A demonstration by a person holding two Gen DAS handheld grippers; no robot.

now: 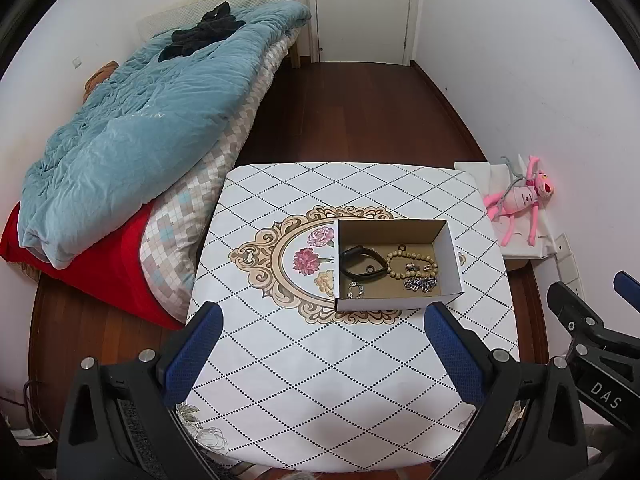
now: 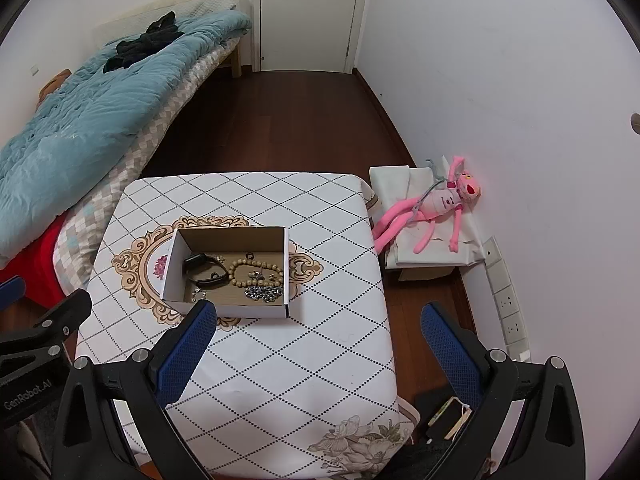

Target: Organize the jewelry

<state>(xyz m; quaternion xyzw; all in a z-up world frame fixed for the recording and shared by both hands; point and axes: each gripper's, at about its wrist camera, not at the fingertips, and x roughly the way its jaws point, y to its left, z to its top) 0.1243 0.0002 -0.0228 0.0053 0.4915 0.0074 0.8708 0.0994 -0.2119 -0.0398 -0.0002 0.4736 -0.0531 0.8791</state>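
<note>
Jewelry sits gathered inside the open cardboard box point(image 1: 442, 254) at centre frame: black band point(image 1: 362, 262), bead bracelet point(image 1: 412, 265). Left gripper point(image 1: 322, 346) and right gripper point(image 2: 318, 344) hover released, empty, seemingly finished.

I see a matt cardboard box point(image 1: 396, 264) on the surface's smooth printed cloth point(image 1: 320, 380) — inside, dull wooden beads point(image 1: 412, 266) and glinting metal chain point(image 1: 420, 285). Lower frame, my tongs' pads point(image 1: 200, 352) look textured blue rubber — floor point(image 1: 360, 120) is glossy wood.
</note>
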